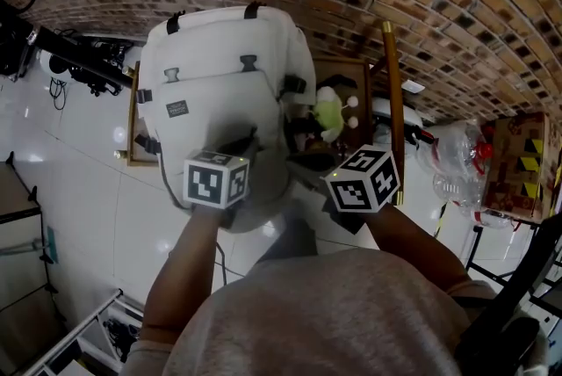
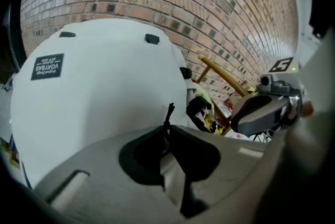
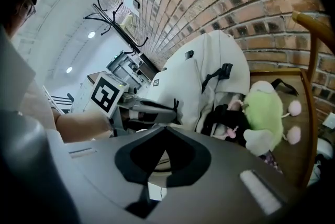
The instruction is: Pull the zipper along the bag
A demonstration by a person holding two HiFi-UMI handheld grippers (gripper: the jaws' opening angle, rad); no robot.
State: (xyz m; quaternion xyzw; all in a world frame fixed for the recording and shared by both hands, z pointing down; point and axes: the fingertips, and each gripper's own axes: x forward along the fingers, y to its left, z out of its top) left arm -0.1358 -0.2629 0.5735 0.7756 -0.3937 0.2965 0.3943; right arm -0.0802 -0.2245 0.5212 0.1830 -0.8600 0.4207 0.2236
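A white backpack stands upright against the brick wall. My left gripper is at the bag's lower front, shut on the thin black zipper pull, whose tip sticks up above the closed jaws. The right gripper view shows that same pull pinched at the left gripper's tip, against the bag's side. My right gripper hovers just right of the bag, apart from it, with its jaws together and nothing between them.
A green plush toy and dark straps lie on a wooden chair to the right of the bag. Plastic bags and a cardboard box sit at far right. Black equipment stands at left on the glossy white floor.
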